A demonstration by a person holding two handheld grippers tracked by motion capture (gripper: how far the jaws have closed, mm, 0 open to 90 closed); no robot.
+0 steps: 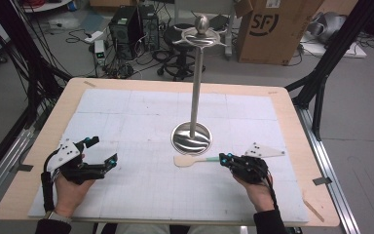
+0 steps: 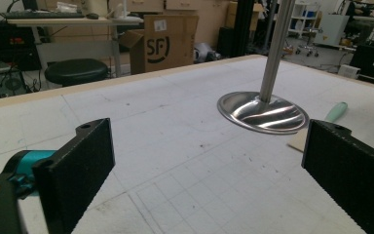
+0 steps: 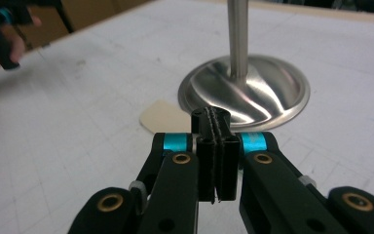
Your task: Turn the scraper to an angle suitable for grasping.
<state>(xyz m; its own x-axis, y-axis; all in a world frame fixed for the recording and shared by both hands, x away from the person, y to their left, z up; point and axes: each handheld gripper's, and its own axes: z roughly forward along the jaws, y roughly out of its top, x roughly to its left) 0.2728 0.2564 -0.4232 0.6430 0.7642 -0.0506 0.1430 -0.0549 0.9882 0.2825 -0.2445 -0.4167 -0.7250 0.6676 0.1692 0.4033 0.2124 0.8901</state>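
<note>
A spatula (image 1: 185,160) with a cream head and a mint-green handle lies flat on the white grid mat, just in front of the round base of a steel stand (image 1: 191,138). My right gripper (image 1: 224,158) is shut on the end of that handle. In the right gripper view the jaws are pressed together (image 3: 216,146), the cream spatula head (image 3: 163,118) shows beyond them, and the stand base (image 3: 246,95) sits behind. My left gripper (image 1: 103,150) rests open at the mat's left with nothing between its jaws (image 2: 209,170). It faces the stand (image 2: 263,113) and the spatula (image 2: 338,112).
The stand's tall pole (image 1: 195,83) carries curved hooks and a ball at the top. The mat (image 1: 136,112) covers a wooden table (image 1: 53,122). Beyond the far edge are a cardboard box (image 1: 272,29), computer towers (image 1: 131,24), a stool and floor cables. Black frame posts (image 1: 321,73) stand at both sides.
</note>
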